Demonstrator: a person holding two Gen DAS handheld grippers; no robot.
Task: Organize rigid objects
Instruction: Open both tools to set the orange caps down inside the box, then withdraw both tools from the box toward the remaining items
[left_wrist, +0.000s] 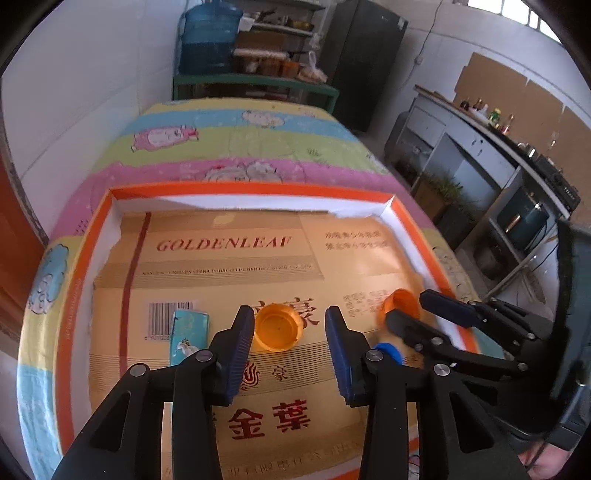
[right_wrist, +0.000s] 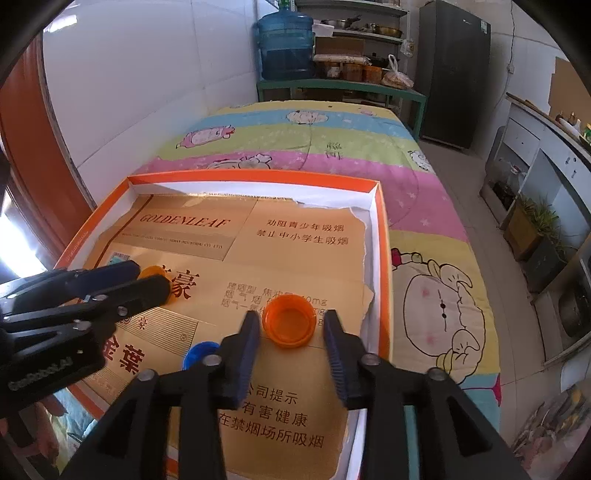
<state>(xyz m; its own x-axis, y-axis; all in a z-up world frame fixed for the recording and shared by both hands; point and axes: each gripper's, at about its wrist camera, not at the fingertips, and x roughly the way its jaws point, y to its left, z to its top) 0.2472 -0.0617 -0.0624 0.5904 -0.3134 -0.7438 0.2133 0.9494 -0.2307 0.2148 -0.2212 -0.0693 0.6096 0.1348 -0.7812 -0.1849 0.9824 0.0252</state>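
Two orange caps sit open-side up in the orange-rimmed tray (left_wrist: 110, 199). My left tool (left_wrist: 290, 325) is spread wide around the yellow-orange cap (left_wrist: 277, 328) mid-tray; my right tool (right_wrist: 291, 328) is spread around the darker cap (right_wrist: 290, 325) near the tray's right wall. Neither is gripped. Risk, I judge: both tools sit close, and the blue cap (right_wrist: 199, 352) between could get knocked.

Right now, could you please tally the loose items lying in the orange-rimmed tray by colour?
Orange bottle caps: 2, one before the left gripper, one before the right gripper.
Blue bottle cap: 1
Teal card packet: 1
Total: 4
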